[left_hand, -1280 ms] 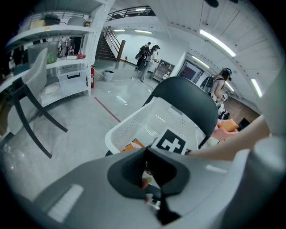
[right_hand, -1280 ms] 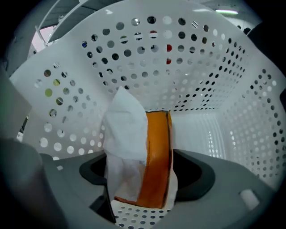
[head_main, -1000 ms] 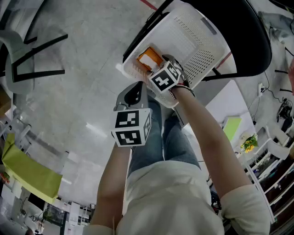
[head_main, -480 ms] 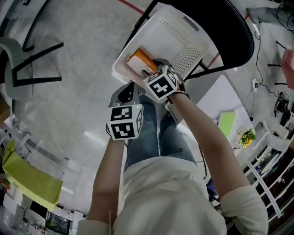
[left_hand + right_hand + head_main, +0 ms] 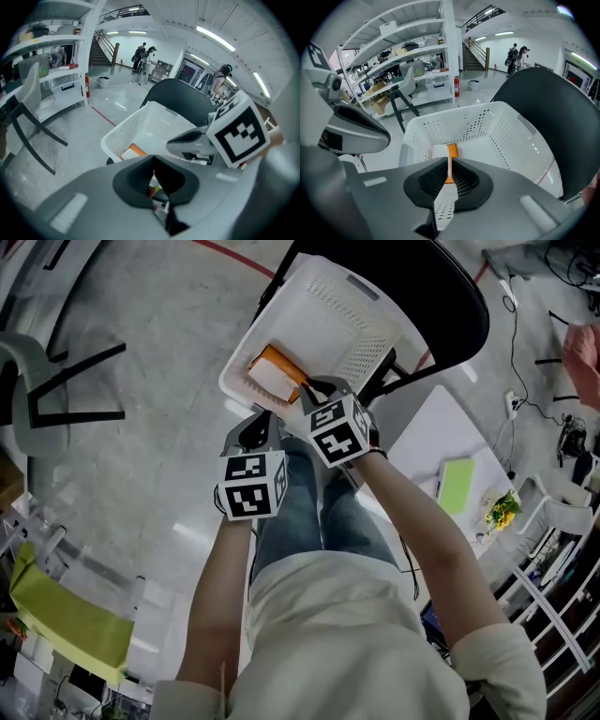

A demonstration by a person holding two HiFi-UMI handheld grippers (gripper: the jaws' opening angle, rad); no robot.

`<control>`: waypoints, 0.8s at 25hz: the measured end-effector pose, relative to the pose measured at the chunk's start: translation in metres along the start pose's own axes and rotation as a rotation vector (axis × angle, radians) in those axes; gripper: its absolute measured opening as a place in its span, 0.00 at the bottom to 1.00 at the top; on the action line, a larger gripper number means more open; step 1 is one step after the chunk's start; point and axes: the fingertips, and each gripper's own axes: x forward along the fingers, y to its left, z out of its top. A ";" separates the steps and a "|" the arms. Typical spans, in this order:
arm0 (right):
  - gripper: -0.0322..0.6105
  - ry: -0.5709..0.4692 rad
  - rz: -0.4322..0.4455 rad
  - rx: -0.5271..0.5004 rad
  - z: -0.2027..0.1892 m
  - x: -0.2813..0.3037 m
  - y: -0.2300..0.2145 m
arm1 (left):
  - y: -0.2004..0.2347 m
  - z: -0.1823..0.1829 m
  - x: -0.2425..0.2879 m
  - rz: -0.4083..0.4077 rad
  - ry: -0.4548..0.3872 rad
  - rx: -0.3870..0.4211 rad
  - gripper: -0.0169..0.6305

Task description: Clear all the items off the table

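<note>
Your right gripper (image 5: 450, 161) hangs over the near rim of the white perforated plastic basket (image 5: 337, 324), which sits on a black chair (image 5: 459, 306). Its jaws have just been closing and now meet with nothing between them. The flat orange-and-white box (image 5: 272, 371) lies inside the basket, in the corner nearest your grippers. Your left gripper (image 5: 153, 159), just beside the right one, is pressed fully closed and empty.

Probably a lab — stocked shelving (image 5: 401, 50)
</note>
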 end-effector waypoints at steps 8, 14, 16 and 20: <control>0.05 -0.076 -0.039 0.092 0.001 -0.046 -0.005 | -0.017 0.011 -0.010 -0.039 -0.022 0.010 0.04; 0.05 -0.106 -0.063 0.155 -0.009 -0.074 -0.011 | -0.037 0.017 -0.017 -0.061 -0.023 0.056 0.04; 0.05 -0.116 -0.073 0.186 -0.014 -0.082 -0.015 | -0.045 0.018 -0.018 -0.066 -0.021 0.074 0.04; 0.05 -0.142 -0.101 0.247 -0.029 -0.101 -0.026 | -0.063 0.018 -0.020 -0.083 -0.017 0.105 0.04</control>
